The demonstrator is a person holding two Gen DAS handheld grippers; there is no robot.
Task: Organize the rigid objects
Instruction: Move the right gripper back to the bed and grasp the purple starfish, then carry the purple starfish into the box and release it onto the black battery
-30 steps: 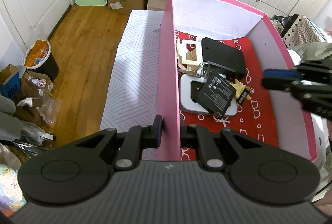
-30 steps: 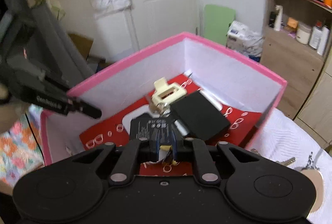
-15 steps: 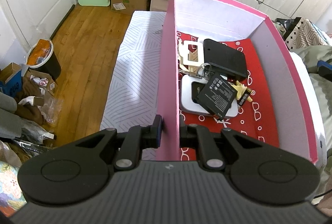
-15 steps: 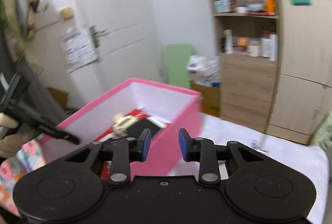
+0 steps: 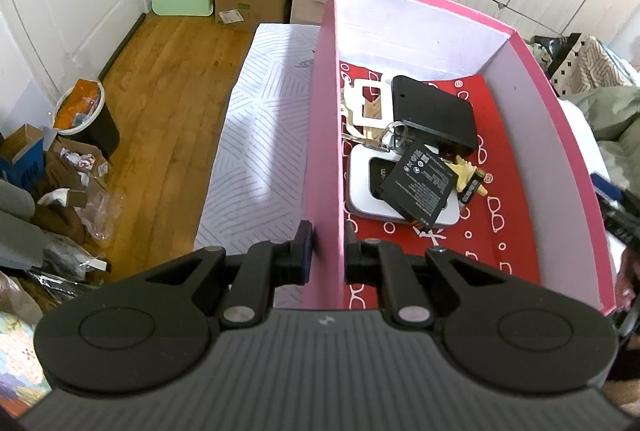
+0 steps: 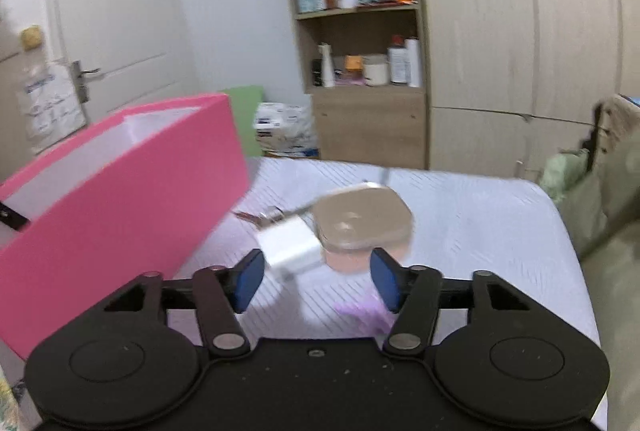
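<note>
And the right gripper (image 6: 316, 281) has swung clear of the pink box (image 5: 324, 135). A second ago it was low over the box floor among the stored things; now it faces the bed, jaws spread wide with nothing between them. That reads as a drop done and a new pick coming.

Straight ahead at twelve o'clock of its fingers lies the white charger block (image 6: 290, 245), just beyond the tips. Touching it at one o'clock is a tan rounded case (image 6: 362, 217). A key (image 6: 260, 217) peeks out at eleven o'clock, close to the box corner. The view is smeared by motion, so finer detail is lost.

The left gripper (image 5: 329, 251) has not budged: its jaws are clamped on the near wall of the pink box, one pad outside, one inside, steadying it as before. Inside, from that camera's twelve to one o'clock, sit the black battery (image 5: 420, 187) on the white device (image 5: 362, 193), the black case (image 5: 434, 117) and the cream frame (image 5: 370, 103), same places as half a second back.

My call: several pieces are boxed, three remain on the bedsheet (image 6: 472, 227), and the charger looks next.
</note>
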